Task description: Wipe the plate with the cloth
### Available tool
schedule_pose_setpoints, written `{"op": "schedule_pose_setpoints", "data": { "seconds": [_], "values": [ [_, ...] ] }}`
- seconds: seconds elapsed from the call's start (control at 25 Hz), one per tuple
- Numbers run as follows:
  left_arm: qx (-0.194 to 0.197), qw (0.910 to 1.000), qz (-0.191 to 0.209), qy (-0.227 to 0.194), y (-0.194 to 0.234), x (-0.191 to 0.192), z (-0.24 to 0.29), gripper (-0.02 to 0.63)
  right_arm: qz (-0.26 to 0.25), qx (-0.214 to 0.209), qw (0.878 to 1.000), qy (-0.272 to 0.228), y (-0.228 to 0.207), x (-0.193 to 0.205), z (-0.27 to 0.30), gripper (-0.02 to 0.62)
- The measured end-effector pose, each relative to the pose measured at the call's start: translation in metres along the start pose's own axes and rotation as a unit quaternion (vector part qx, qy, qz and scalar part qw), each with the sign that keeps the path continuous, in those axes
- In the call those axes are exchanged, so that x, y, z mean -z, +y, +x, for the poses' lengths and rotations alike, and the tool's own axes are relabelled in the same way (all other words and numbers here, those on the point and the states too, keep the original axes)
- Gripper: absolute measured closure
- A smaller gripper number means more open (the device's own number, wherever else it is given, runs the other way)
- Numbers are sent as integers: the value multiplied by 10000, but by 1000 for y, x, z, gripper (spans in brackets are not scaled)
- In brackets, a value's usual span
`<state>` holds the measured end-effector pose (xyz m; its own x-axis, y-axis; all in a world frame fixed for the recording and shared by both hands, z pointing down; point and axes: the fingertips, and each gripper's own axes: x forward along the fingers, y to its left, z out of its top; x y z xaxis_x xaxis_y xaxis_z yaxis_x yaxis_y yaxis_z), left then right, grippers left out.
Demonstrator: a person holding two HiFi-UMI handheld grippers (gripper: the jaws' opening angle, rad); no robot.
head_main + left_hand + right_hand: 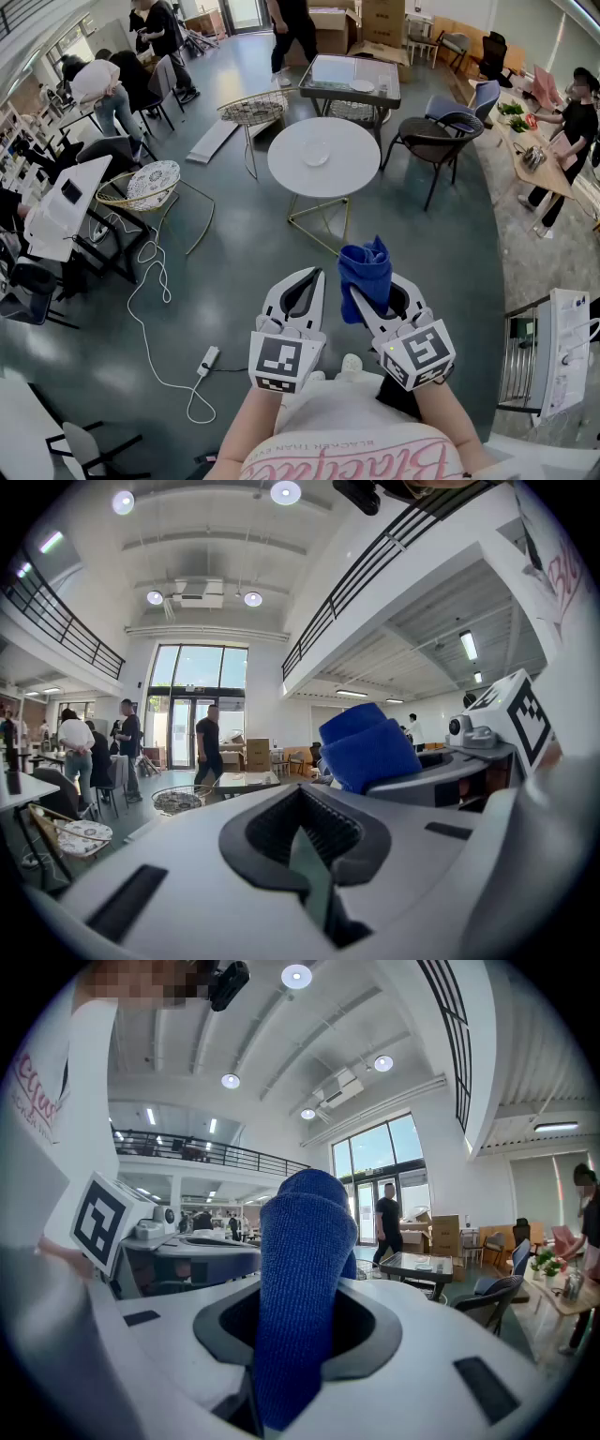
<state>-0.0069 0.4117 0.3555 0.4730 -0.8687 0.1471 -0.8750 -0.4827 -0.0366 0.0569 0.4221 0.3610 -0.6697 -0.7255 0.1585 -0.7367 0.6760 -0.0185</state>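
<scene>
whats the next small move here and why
Probably step toward the round white table and carry the right claw forward to the plate. The blue cloth is already clamped in that claw, but the plate sits well ahead of it, untouched. The left claw is shut and empty.

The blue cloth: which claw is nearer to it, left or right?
Right. The right claw is shut on the cloth; the left claw is beside it, shut and empty.

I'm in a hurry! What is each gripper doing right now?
Left gripper: shut, empty.
Right gripper: shut on the cloth.
</scene>
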Motion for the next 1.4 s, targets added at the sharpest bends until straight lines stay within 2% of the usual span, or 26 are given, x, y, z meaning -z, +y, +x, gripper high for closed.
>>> {"op": "schedule_pose_setpoints", "data": {
  "seconds": [0.44, 0.8, 1.08, 1.4],
  "values": [
    [-110, 9999, 59, -6, -23, -1, 35, 600, 24, -81, 10000, 29, -42, 8, -12, 451],
    [-370, 9993, -68, 29, -35, 1, 65, 600, 296, -424, 9986, 80, -78, 14, -12, 451],
    [-485, 9988, -71, 35, -14, 0, 88, 600, 407, -420, 9982, 118, -100, 16, 13, 450],
    [-470, 9989, -53, 46, 44, -1, 138, 600, 503, -344, 9980, 177, -134, 13, 78, 449]
  ]
}}
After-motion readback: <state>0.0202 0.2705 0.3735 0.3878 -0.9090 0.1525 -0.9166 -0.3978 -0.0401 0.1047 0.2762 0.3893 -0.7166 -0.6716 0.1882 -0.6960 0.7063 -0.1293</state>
